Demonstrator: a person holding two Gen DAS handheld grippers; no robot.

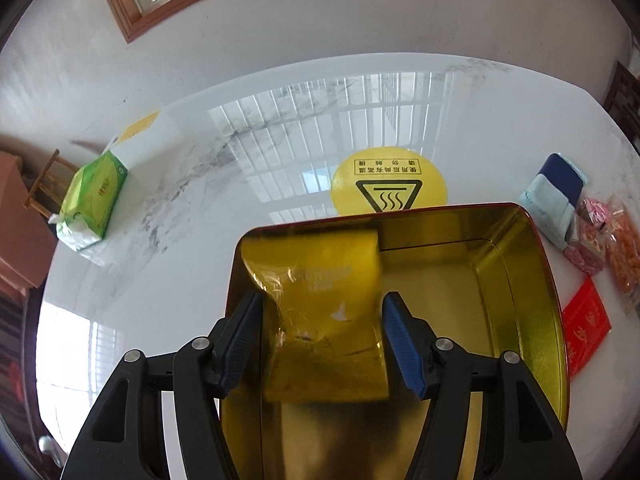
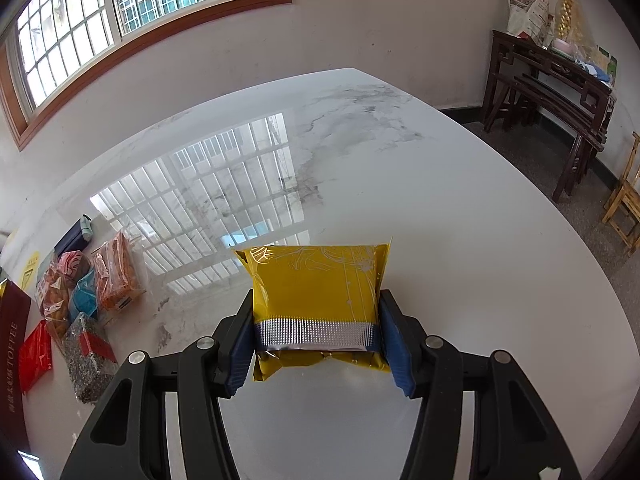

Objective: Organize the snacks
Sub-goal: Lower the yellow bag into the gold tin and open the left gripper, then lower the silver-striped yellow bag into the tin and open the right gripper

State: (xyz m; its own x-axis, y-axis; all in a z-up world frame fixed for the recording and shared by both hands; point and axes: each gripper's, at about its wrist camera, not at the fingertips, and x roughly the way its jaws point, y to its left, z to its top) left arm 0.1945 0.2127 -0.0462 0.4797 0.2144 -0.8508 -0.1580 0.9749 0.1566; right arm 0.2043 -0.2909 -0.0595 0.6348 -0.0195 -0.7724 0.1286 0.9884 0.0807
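Observation:
In the left wrist view my left gripper (image 1: 320, 320) is open over a gold-lined tin box (image 1: 520, 280) with a red rim. A yellow snack packet (image 1: 324, 280), blurred, lies between the jaws in the tin's left part; the pads do not press it. In the right wrist view my right gripper (image 2: 318, 320) is shut on another yellow snack packet (image 2: 316, 284) with a silver sealed band, held above the white marble table (image 2: 440, 200).
Loose snack bags (image 2: 80, 288) and a red packet (image 2: 36, 356) lie at the table's left, also seen in the left wrist view (image 1: 600, 240). A green tissue pack (image 1: 92, 204), a yellow heat-warning sticker (image 1: 388, 184), a dark wooden side table (image 2: 560, 80) and wooden chairs (image 2: 624, 200) are around.

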